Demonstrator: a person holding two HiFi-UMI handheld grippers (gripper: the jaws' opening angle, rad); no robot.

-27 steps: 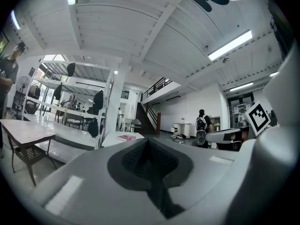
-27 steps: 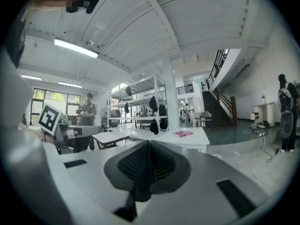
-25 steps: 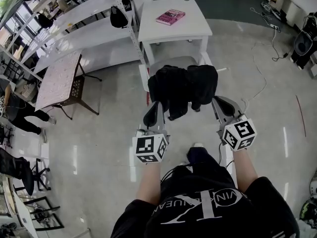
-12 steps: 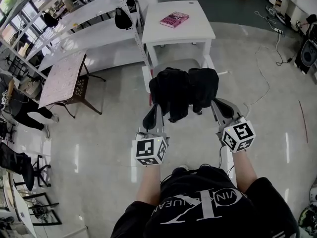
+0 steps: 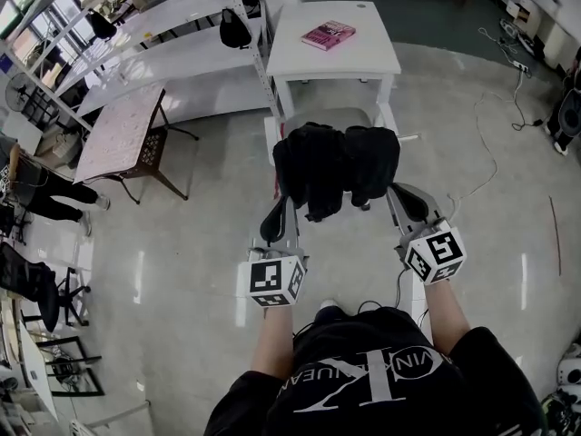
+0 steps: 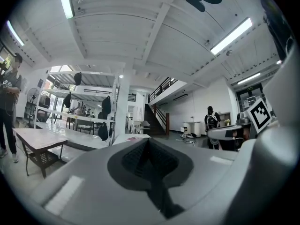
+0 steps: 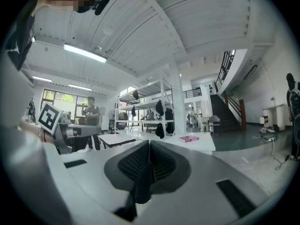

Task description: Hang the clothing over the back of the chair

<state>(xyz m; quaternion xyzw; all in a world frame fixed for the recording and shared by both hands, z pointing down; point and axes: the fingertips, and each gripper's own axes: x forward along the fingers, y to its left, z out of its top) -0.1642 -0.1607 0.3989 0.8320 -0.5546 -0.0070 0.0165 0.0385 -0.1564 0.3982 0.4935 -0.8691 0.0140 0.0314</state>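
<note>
The black clothing point(image 5: 334, 163) hangs bunched over the back of a white chair point(image 5: 329, 118), whose seat shows just beyond it. My left gripper point(image 5: 275, 218) is level, below and left of the cloth, and shut with nothing visibly in it. My right gripper point(image 5: 410, 200) is shut too, just right of the cloth and apart from it. In the left gripper view the left gripper point(image 6: 149, 146) has its jaws pressed together and faces the open room. In the right gripper view the right gripper point(image 7: 149, 149) looks the same. Neither gripper view shows the clothing.
A white table point(image 5: 363, 57) with a pink book point(image 5: 327, 34) stands right behind the chair. White shelving point(image 5: 154, 34) runs at the upper left, with a patterned side table point(image 5: 123, 134) beside it. A cable point(image 5: 486, 143) trails over the floor at right. A person point(image 5: 41, 198) stands far left.
Both grippers stay shut and have barely moved. The clothing lies on the chair back as before. The head view has shifted a little.
</note>
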